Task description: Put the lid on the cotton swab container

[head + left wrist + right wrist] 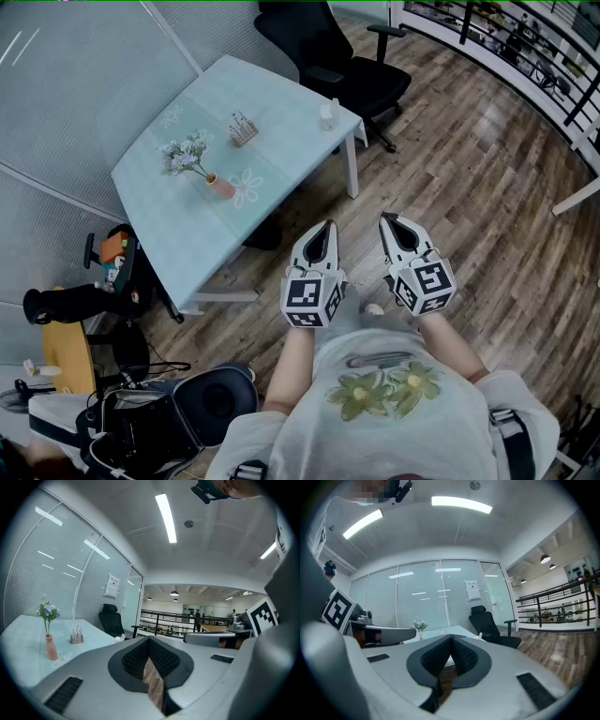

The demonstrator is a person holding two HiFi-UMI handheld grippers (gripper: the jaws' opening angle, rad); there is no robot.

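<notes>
Jaws: your left gripper (pixel 327 230) and right gripper (pixel 388 220) both closed, nothing held | cotton swab container (pixel 243 129): on table (pixel 281 98), beyond flower vase (pixel 221 187), well apart from your grippers

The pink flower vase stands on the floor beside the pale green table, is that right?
No. The pink flower vase stands on the pale green table itself, not on the floor beside it. The head view shows this.
</notes>
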